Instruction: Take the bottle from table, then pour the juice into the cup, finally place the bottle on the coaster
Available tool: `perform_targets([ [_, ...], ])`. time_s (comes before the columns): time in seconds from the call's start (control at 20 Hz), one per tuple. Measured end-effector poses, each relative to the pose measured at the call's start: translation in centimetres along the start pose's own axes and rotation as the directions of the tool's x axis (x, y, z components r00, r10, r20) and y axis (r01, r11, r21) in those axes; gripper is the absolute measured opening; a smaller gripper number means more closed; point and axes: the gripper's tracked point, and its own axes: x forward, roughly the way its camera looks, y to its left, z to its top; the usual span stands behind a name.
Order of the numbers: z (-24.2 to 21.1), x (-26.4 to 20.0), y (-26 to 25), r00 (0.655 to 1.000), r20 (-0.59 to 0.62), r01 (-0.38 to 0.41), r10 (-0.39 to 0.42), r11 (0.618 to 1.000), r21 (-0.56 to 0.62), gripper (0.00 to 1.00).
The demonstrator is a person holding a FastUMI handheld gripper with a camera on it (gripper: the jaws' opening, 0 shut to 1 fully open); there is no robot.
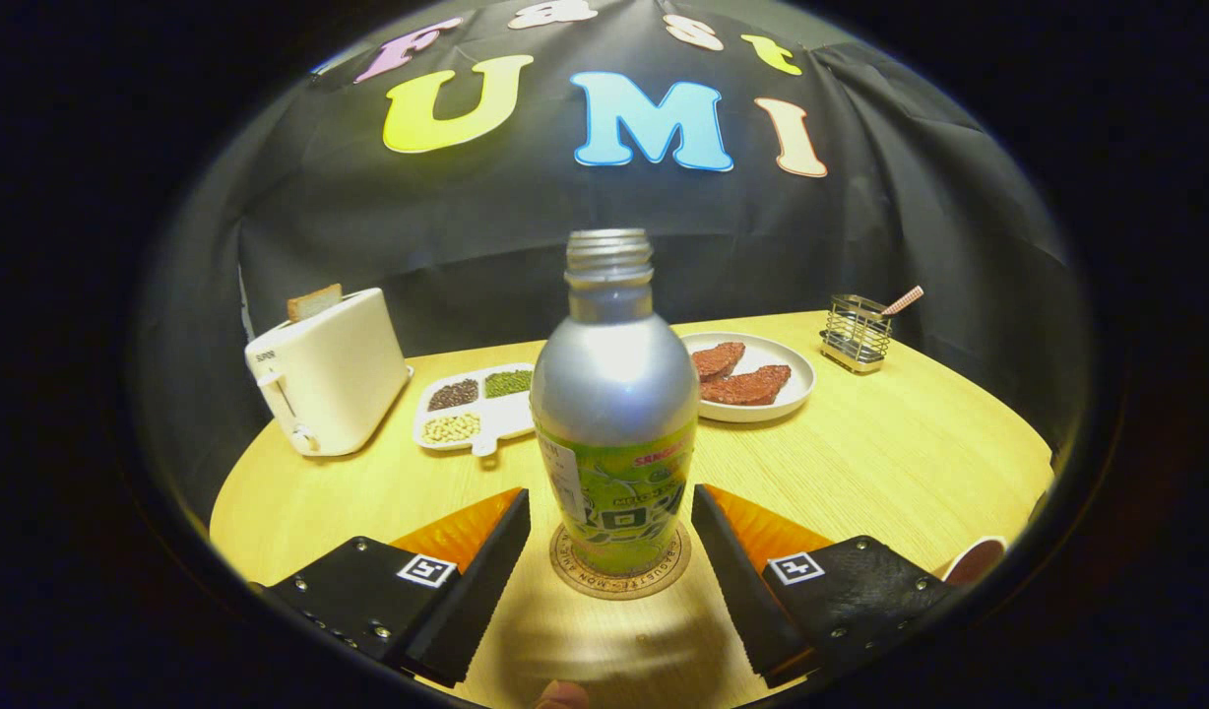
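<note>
A silver bottle (pixel 614 414) with a green label and no cap stands upright on a round cork coaster (pixel 619 581). It sits between my two fingers, slightly ahead of their tips. My gripper (pixel 610 522) is open, with a gap on each side of the bottle; neither finger touches it. To the right of the right finger, the rim of a cup (pixel 974 559) shows, mostly hidden.
On the round wooden table (pixel 890 463) beyond the bottle: a white toaster (pixel 329 372) with a bread slice at the left, a divided tray (pixel 472 406) of beans, a plate (pixel 752 379) with meat pieces, and a wire holder (pixel 857 333) at the far right.
</note>
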Motion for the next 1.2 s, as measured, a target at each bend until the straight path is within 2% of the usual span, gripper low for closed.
perform_targets([
  [0.25, 3.0, -4.5, 0.0, 0.996, 0.067, -0.054, 0.053, 0.999, 0.004, 0.99],
  [0.7, 9.7, -13.6, 0.7, 0.96, 0.241, -0.136, 0.144, 0.989, -0.052, 0.99],
  [1.2, 13.8, -22.5, 0.7, 0.912, 0.375, -0.149, 0.166, 0.986, -0.073, 0.99],
])
